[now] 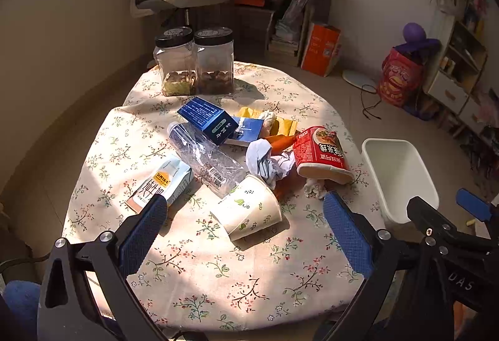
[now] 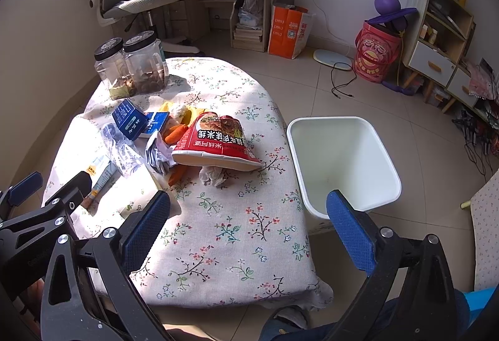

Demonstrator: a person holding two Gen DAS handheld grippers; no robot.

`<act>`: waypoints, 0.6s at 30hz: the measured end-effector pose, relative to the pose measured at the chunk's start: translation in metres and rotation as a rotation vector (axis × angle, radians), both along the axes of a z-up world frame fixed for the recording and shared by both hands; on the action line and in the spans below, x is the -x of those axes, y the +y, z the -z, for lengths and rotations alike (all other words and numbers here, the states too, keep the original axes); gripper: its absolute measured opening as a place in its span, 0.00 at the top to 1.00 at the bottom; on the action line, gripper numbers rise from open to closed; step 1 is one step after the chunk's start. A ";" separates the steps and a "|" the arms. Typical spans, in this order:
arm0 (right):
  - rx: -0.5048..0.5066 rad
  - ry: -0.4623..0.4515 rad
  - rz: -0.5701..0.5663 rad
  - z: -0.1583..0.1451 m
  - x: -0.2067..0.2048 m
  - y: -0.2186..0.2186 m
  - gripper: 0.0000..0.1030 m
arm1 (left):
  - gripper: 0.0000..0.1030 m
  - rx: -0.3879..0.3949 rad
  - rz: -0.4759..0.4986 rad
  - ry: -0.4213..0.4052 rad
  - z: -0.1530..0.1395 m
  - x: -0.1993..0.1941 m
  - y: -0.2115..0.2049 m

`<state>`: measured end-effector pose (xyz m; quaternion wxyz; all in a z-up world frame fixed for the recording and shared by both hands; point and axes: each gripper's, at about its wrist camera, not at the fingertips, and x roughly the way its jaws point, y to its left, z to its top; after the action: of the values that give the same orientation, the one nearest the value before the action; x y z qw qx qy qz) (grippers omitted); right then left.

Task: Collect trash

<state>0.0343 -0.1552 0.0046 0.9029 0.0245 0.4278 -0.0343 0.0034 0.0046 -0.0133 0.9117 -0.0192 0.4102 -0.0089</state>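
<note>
Both the left hand-held gripper (image 1: pixel 244 227) and right hand-held gripper (image 2: pixel 249 224) are wide open and empty, so the tipped paper cup (image 1: pixel 248 207) could roll off the counter (image 1: pixel 218 285) if bumped.

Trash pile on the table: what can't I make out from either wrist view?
- Paper cup: overexposed by sun glare in the right wrist view.
- Milk carton: near end behind the left claw finger.
- Carrot: mostly buried under the red noodle cup.
- White bin: near rim behind a right claw finger.
</note>
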 end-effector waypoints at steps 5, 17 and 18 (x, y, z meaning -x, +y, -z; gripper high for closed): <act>0.000 -0.001 0.000 0.000 0.000 0.000 0.07 | 0.06 0.002 0.000 0.000 0.000 0.000 0.000; -0.001 -0.002 -0.001 0.000 0.000 0.000 0.07 | 0.06 0.007 -0.009 0.016 0.000 -0.002 0.004; -0.001 -0.001 -0.001 0.000 0.000 -0.002 0.07 | 0.06 0.007 -0.012 0.020 0.000 -0.003 0.005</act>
<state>0.0344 -0.1567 0.0042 0.9032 0.0250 0.4272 -0.0336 0.0064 0.0097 -0.0134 0.9077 -0.0251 0.4189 -0.0044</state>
